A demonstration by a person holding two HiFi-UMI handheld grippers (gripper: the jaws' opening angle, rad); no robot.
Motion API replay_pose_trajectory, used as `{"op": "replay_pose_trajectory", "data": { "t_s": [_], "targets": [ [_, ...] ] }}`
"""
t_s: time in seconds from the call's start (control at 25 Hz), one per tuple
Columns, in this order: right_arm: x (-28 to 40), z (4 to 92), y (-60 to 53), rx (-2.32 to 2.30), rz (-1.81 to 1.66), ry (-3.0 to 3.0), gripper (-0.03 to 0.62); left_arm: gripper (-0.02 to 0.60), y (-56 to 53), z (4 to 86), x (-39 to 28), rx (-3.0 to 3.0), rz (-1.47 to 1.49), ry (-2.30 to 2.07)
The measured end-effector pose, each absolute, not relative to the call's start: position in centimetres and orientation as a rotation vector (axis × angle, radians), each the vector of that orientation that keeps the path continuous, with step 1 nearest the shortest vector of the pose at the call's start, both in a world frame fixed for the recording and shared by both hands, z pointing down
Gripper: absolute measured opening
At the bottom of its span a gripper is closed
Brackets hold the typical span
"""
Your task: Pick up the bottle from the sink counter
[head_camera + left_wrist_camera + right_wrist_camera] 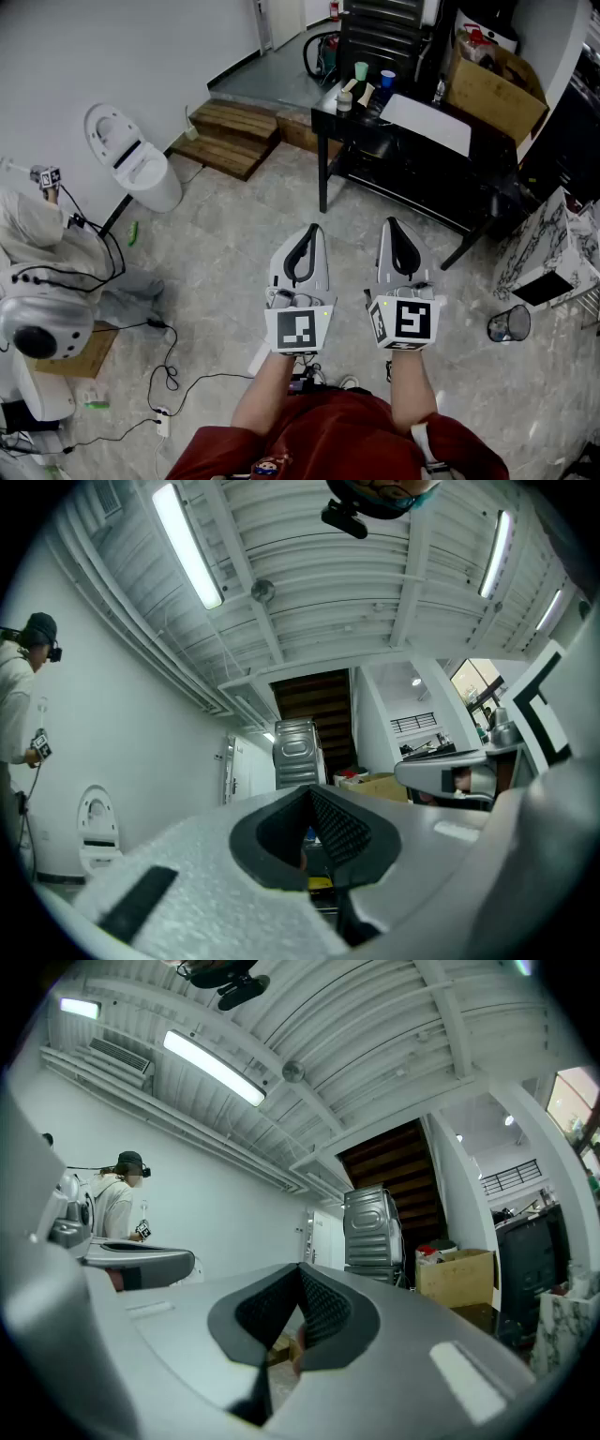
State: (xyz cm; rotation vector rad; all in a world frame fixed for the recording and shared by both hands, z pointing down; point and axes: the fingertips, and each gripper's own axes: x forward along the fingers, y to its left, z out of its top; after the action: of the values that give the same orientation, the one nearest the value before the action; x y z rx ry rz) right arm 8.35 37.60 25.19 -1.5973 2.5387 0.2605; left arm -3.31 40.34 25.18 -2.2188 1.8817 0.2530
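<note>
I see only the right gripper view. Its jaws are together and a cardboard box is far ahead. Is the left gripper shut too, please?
Observer: Yes. In its own view the left gripper has its jaws together, with nothing between them.
Operator: What is low on my right side?
Observer: In the head view, a wire waste bin stands to the right of the right gripper.
Operator: What is in front of us?
Observer: A black table, with a green cup and a blue cup standing on it.

left gripper (308, 231): white shell, black jaw lining
right gripper (394, 225): same
marker cubes (300, 328): black-and-white squares, 6 o'clock end
top (319, 439): red
</note>
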Motion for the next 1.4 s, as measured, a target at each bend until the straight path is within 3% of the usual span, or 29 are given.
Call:
{"op": "replay_pose_trajectory", "data": {
  "t_s": [1.4],
  "targets": [
    [21.6, 26.3, 42.4, -1.522, 0.096, 2.524, 0.002, 0.003, 45.0, 25.0, 10.7, -2.205, 0.155, 1.870]
  ]
}}
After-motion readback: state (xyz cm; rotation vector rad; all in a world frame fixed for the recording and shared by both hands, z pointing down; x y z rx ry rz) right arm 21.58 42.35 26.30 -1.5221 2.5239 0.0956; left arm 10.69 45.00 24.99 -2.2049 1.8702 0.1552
